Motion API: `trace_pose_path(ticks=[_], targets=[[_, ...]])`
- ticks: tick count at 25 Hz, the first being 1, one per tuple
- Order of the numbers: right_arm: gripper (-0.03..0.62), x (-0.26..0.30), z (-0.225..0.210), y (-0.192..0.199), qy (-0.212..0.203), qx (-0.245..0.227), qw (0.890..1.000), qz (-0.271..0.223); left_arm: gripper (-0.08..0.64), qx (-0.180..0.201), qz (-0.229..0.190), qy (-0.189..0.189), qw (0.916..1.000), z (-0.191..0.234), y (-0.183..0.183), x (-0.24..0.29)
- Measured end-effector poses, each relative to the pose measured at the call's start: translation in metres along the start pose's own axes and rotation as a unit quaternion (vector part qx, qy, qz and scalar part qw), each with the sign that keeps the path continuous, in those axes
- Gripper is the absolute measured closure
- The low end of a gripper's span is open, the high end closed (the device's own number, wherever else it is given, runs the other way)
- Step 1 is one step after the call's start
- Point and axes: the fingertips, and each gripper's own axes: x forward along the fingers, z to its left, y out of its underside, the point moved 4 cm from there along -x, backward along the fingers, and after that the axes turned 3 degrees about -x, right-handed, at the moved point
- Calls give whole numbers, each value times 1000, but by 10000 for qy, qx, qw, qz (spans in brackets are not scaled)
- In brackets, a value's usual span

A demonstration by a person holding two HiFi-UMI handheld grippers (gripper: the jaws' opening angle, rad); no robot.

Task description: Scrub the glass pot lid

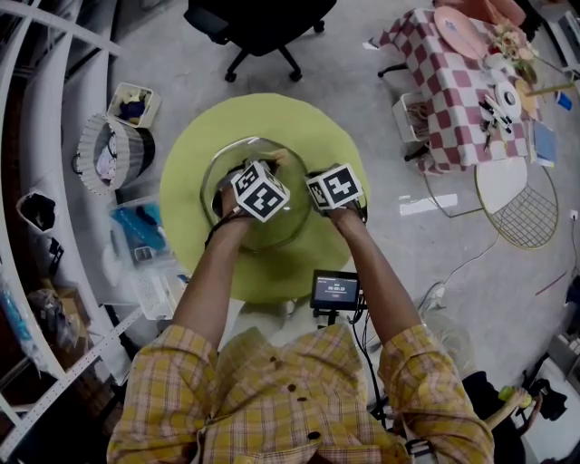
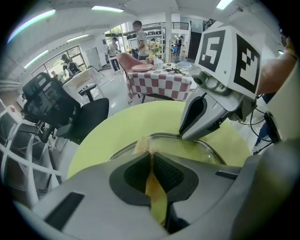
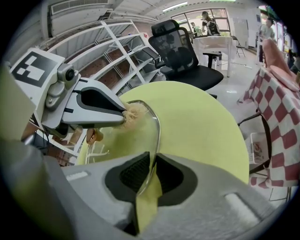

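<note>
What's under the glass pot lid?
Through the clear glass pot lid: round lime-green table. The left hand-held gripper and right hand-held gripper hide the near part.

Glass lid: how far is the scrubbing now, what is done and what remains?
Done: the right hand-held gripper has the lid clamped by its rim above the table. In hand: the left hand-held gripper presses a tan scrub pad against the rim. Left: probably the rest of the glass; its cleanness cannot be judged.

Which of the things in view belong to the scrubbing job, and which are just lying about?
In use: glass pot lid, tan scrub pad, left claw, right claw, green round table.
Lying about: office chair, checkered table, white basket.
</note>
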Motion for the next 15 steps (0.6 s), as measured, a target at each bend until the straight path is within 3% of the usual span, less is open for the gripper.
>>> trace_pose_path(ticks=[15], targets=[[549, 0, 0, 1, 31, 48, 9999, 104, 534, 466, 275, -161, 9984, -24, 2, 5]])
